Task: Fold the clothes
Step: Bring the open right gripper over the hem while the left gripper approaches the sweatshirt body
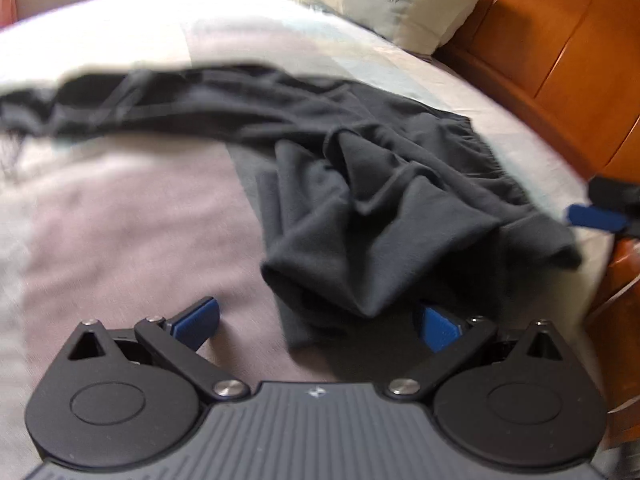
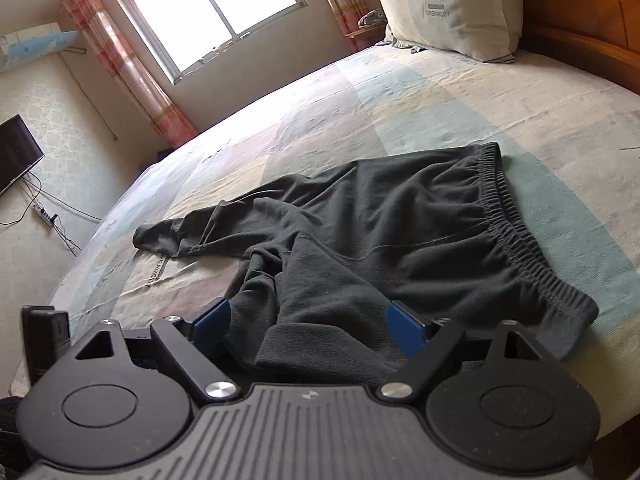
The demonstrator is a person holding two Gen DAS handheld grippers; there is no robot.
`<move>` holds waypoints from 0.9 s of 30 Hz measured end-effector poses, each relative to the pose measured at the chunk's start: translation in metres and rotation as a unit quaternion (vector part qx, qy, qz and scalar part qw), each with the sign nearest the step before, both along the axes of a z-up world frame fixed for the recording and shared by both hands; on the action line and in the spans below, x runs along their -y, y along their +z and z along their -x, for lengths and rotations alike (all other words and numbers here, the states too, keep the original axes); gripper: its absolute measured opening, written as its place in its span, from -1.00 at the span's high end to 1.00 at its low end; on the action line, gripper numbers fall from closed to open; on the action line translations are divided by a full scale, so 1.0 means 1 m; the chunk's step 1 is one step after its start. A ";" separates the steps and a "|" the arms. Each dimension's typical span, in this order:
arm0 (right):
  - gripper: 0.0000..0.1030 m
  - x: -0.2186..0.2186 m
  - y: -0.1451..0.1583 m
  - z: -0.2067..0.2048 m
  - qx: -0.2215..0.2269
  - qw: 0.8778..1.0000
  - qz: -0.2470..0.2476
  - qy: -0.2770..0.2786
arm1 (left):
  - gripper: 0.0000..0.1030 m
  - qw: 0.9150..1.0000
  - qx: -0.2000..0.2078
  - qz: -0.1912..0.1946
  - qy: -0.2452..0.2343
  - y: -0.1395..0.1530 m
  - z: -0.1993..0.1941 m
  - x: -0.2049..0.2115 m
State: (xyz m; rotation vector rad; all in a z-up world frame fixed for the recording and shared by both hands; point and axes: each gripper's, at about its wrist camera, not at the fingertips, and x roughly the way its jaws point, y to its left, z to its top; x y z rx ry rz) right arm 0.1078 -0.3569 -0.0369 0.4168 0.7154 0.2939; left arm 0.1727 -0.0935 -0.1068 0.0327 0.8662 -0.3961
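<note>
A: What's your left gripper (image 1: 316,320) doing?

B: Its jaws are spread wide. You've got a bunched fold of the dark trousers (image 1: 372,200) lying between the blue pads (image 1: 198,318), not pinched.

A: Where do the trousers lie?

B: Crumpled across the bed sheet (image 2: 400,100), one leg trailing away to the left, elastic waistband (image 2: 516,224) to the right, well short of the pillow (image 2: 452,4) at the wooden headboard (image 1: 560,52).

A: And your right gripper (image 2: 308,326)?

B: Released too. Its jaws straddle a thick cuff of the trousers without closing on it.
</note>
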 end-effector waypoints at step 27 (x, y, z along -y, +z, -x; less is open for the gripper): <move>-0.75 -0.006 -0.014 -0.001 -0.035 0.999 -0.003 0.018 | -0.99 0.948 0.209 -0.226 0.081 -0.011 -0.008 0.009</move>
